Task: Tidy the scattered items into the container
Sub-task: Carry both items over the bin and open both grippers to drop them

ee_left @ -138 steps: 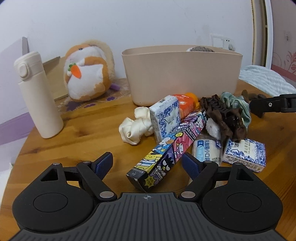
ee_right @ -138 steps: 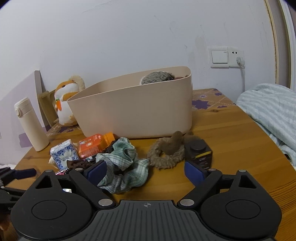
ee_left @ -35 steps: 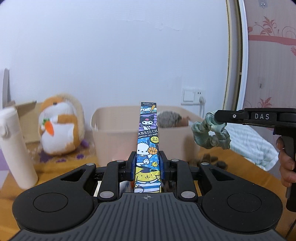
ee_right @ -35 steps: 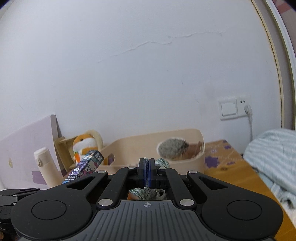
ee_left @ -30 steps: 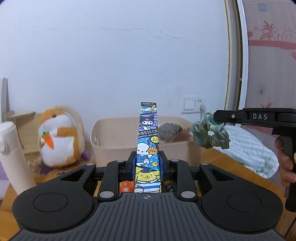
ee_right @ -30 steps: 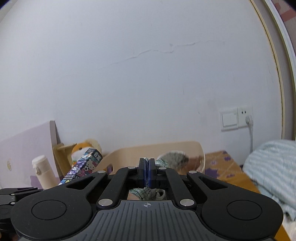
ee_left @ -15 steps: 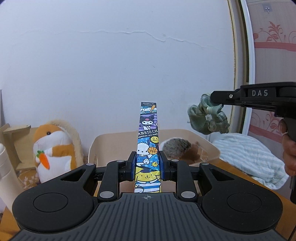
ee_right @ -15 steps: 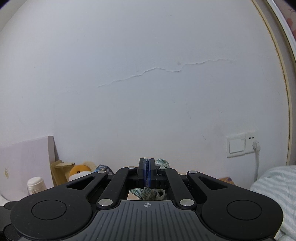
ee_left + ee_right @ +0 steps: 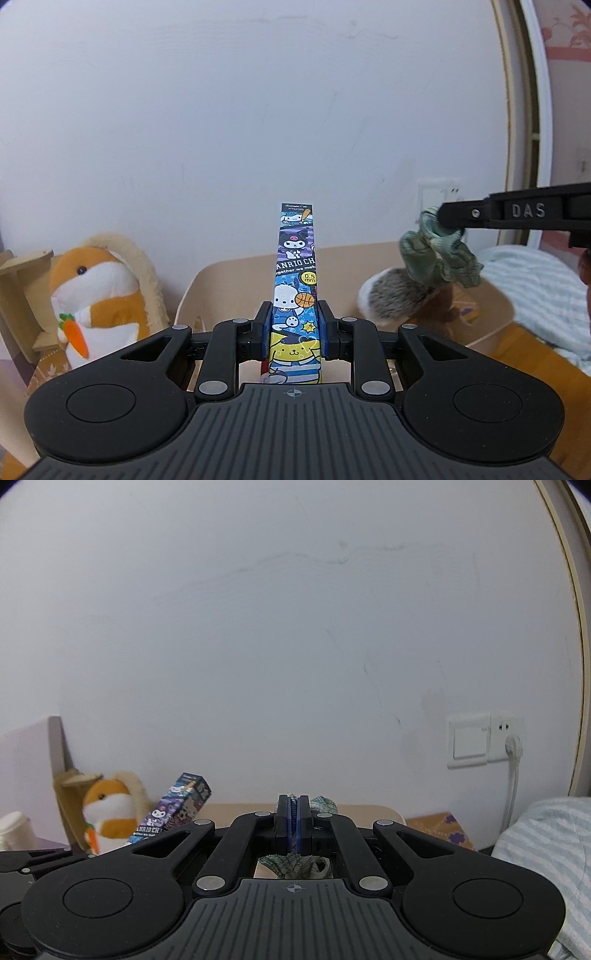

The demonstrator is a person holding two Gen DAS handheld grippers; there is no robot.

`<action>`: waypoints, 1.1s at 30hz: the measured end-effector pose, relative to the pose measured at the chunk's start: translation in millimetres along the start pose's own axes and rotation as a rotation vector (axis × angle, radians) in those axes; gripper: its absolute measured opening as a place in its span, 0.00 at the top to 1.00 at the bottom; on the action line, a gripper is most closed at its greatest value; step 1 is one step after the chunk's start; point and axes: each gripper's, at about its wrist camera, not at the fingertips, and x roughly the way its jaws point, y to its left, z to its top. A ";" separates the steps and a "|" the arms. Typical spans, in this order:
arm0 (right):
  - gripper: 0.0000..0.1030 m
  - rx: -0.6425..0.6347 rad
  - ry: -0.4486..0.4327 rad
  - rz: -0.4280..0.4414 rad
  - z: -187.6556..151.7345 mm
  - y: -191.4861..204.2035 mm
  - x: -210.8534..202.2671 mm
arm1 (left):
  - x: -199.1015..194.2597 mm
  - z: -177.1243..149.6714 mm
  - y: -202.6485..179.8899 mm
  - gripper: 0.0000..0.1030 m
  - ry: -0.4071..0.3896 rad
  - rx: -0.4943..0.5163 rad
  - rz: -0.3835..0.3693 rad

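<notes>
In the lower centre of the left wrist view, the left claw [image 9: 294, 328] is clamped on the cartoon-printed box [image 9: 295, 280], which stands straight up between the pads. In the right wrist view the right claw [image 9: 293, 823] is pressed together on a pinch of the green scrunchie [image 9: 295, 864], whose fabric shows below and just behind the pads; seen from the left camera at middle right, the scrunchie hangs in a loose bunch from the claw tips.

Beyond both loads lies the beige container [image 9: 369, 251], its rim now spread across the middle of the left view, with a furry hedgehog toy [image 9: 391, 295] already inside at the right. A second ago the container sat lower and further off; both hands have since carried their loads forward, and the scrunchie now hangs over the right part of the opening while the box tip stands in line with the middle. That suggests both items are close to release.

Further back at left sits the hamster plush [image 9: 96, 295], and a striped blanket [image 9: 535, 295] lies at the right edge against the white wall.
</notes>
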 end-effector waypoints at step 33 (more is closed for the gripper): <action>0.26 0.046 0.055 -0.018 -4.9 -24.3 -25.5 | -20.8 5.1 30.3 0.23 0.053 -0.192 -0.025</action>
